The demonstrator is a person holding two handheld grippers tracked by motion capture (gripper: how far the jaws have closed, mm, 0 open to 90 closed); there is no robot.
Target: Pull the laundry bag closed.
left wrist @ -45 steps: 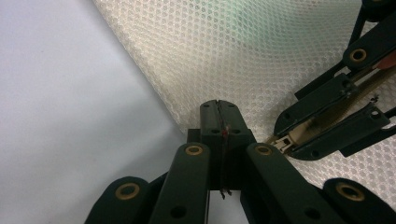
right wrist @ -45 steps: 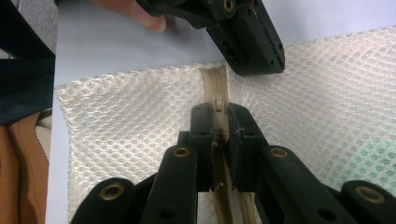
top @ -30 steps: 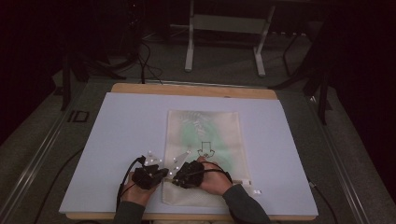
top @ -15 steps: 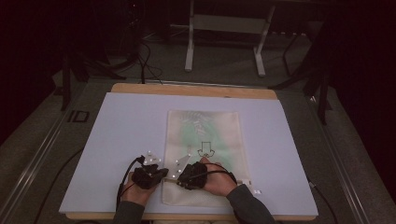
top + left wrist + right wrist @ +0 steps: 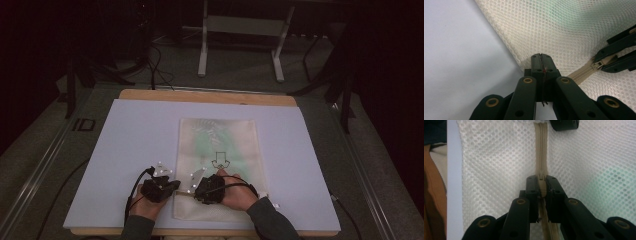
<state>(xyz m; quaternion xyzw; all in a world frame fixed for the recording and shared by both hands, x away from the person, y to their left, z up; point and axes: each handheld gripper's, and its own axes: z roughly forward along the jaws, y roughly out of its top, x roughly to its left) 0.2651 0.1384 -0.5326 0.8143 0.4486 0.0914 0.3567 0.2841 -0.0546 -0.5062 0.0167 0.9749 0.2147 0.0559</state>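
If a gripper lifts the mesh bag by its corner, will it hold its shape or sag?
Probably sag: the mesh bag is thin netting lying flat on the table. It looks light, so a pull may drag it along. The left gripper pinches its corner while the right gripper grips the zipper pull.

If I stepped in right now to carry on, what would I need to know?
Left tool: shut on the corner edge of the cream mesh zip bag, at the end of its beige zipper.
Right tool: shut on the zipper's slider.
The bag lies flat on the pale lilac table mat, near the person's edge, with something green inside.
Done: both grips are set.
Left: probably draw the slider along the zipper while the left tool holds the bag steady. Whether that opens or closes it, I cannot tell.
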